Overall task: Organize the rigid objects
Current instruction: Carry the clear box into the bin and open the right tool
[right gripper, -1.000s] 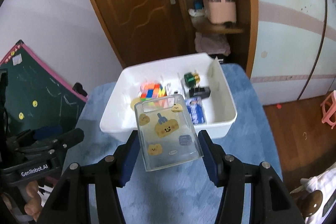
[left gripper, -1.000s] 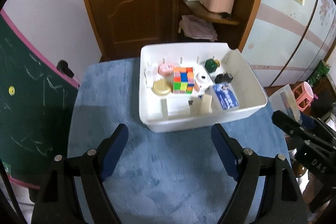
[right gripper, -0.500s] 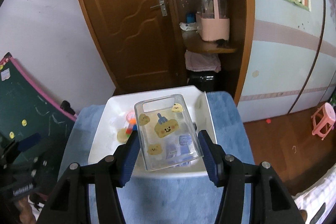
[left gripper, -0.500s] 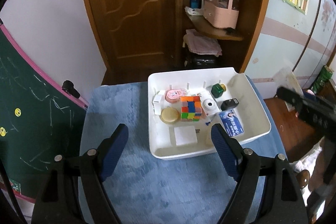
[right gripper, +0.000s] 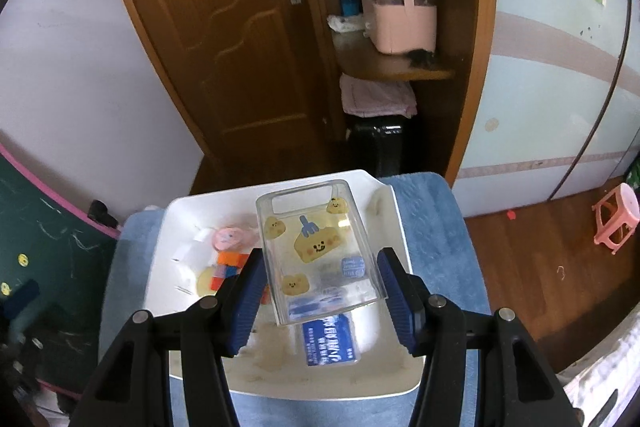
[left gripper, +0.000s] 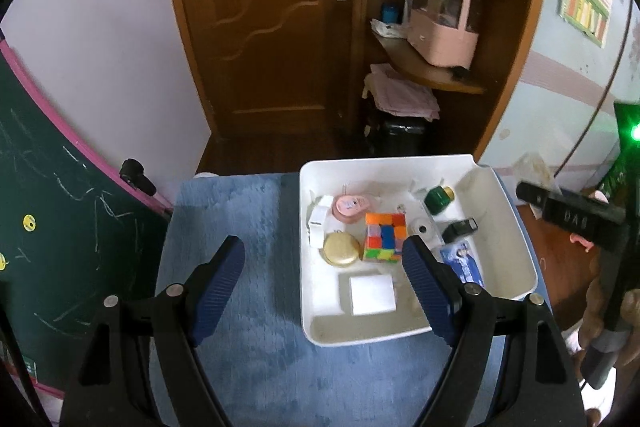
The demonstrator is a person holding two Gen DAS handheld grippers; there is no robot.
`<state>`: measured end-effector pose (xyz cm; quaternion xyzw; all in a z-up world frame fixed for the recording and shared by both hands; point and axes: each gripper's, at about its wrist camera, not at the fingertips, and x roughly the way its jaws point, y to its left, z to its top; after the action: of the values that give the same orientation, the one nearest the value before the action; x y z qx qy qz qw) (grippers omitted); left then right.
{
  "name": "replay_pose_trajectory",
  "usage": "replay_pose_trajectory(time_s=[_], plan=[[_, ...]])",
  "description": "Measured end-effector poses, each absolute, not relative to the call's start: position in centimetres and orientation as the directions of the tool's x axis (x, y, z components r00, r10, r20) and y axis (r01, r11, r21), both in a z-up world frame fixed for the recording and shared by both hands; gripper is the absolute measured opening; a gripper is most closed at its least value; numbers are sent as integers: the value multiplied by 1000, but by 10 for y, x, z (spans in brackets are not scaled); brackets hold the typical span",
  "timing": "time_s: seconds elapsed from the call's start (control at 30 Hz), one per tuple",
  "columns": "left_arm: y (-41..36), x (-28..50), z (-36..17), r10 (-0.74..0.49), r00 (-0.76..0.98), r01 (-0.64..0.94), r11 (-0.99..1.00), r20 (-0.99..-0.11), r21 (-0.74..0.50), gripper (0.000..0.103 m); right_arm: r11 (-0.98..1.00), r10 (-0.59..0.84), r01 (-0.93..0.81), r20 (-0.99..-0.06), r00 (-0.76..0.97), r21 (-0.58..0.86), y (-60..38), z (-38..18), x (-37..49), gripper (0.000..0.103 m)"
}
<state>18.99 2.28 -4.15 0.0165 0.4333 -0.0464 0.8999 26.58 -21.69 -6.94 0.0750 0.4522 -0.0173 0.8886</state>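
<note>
**A:** quick check, what's being held by the right tongs (right gripper: 320,279)?

**B:** a clear plastic box (right gripper: 316,251) with cartoon stickers is clamped between the blue pads and held above the white bin (right gripper: 160,251). The left tongs (left gripper: 322,267) are spread wide with nothing gripped, over the blue-covered counter (left gripper: 240,227).

**A:** and what's seen in the bin?

**B:** a colour cube (left gripper: 383,237), a gold round tin (left gripper: 341,249), a pink round item (left gripper: 351,205), a green bottle (left gripper: 438,199), a white pad (left gripper: 372,294) and a blue card (left gripper: 464,263) are all laid inside. The bin is set on the counter's right side.
</note>
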Motion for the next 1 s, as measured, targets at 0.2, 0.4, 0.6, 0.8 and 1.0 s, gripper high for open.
replay_pose_trajectory(time_s=[0.2, 0.4, 0.6, 0.8, 1.0], plan=[[29, 203, -65, -60, 585, 85, 996, -809, -13, 83, 992, 20, 96, -847, 532, 84, -215, -103, 280, 57], [39, 210, -85, -41, 554, 67, 998, -831, -4, 83, 990, 22, 112, -890, 456, 82, -212, -144, 293, 57], [46, 212, -102, -33, 521, 54, 999, -853, -5, 83, 988, 11, 134, -916, 400, 71, -213, -173, 294, 57], [47, 215, -113, -34, 500, 53, 999, -865, -9, 83, 986, 14, 147, -927, 375, 75, -220, -184, 292, 57], [43, 217, -119, -42, 489, 66, 998, -871, -11, 83, 985, 53, 131, -925, 376, 109, -219, -185, 287, 58]])
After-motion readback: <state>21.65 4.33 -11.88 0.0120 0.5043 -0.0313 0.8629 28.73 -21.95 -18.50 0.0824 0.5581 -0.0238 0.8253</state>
